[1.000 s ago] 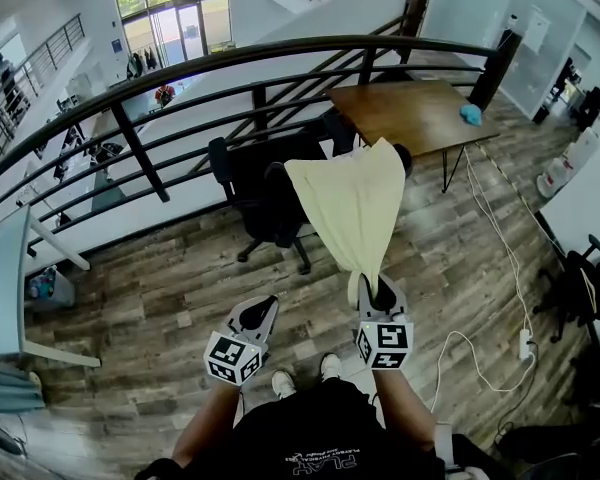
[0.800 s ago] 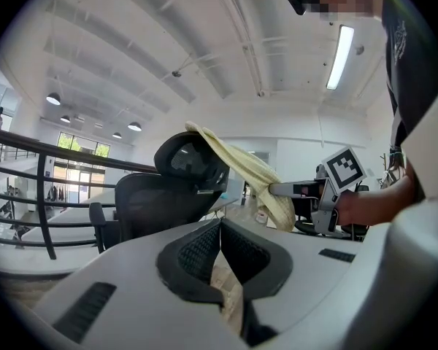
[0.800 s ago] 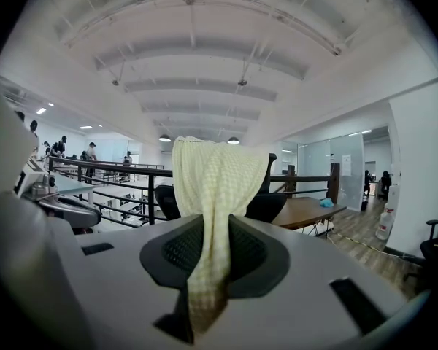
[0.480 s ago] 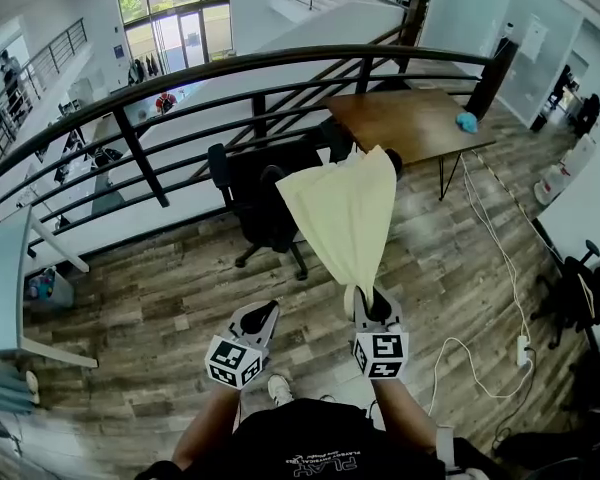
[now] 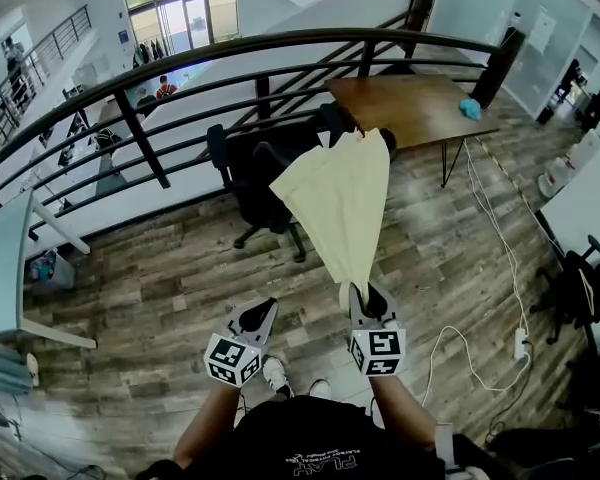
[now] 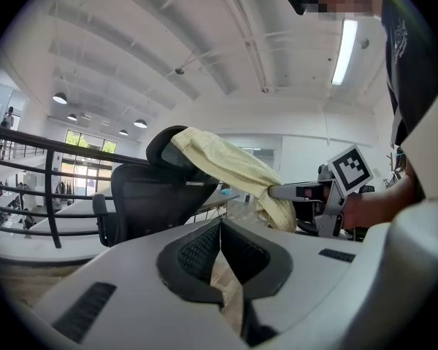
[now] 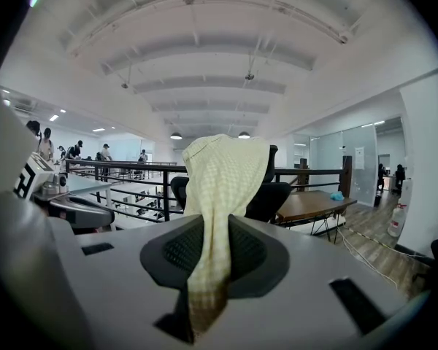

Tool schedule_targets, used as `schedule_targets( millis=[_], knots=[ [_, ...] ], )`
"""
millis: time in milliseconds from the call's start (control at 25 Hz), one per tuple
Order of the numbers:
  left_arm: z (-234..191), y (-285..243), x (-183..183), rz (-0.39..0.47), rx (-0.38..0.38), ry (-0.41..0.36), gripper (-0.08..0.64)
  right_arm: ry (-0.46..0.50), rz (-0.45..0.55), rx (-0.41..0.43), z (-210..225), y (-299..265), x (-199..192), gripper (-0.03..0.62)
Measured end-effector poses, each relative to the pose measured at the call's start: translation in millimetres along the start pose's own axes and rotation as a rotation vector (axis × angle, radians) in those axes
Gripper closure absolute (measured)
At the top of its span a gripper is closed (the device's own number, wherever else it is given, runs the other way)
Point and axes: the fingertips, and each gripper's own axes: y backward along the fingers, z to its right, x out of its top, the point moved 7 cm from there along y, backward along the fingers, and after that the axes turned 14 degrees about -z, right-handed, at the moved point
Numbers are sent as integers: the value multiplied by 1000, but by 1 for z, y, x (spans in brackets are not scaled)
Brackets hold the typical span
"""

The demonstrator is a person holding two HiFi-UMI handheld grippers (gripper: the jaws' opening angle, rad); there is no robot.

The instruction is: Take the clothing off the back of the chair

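- Over the back of the black chair (image 5: 242, 183), the far end of the yellow clothing (image 5: 340, 198) is draped. Its near end is pinched tight between the jaws of the right gripper (image 5: 368, 301).
- The removal is judged begun but unfinished: the cloth must be drawn clear of the chair.
- The left gripper (image 5: 261, 313) is held beside it, jaws together on nothing.
- How much cloth hangs behind the chair is hidden.
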Motion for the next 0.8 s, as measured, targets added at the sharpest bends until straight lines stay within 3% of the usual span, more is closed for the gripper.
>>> schedule_targets(
  millis=[800],
  knots=[
    [44,16,-11,11,27,-18,546,-4,1,62,-1,39,-33,508]
  ],
)
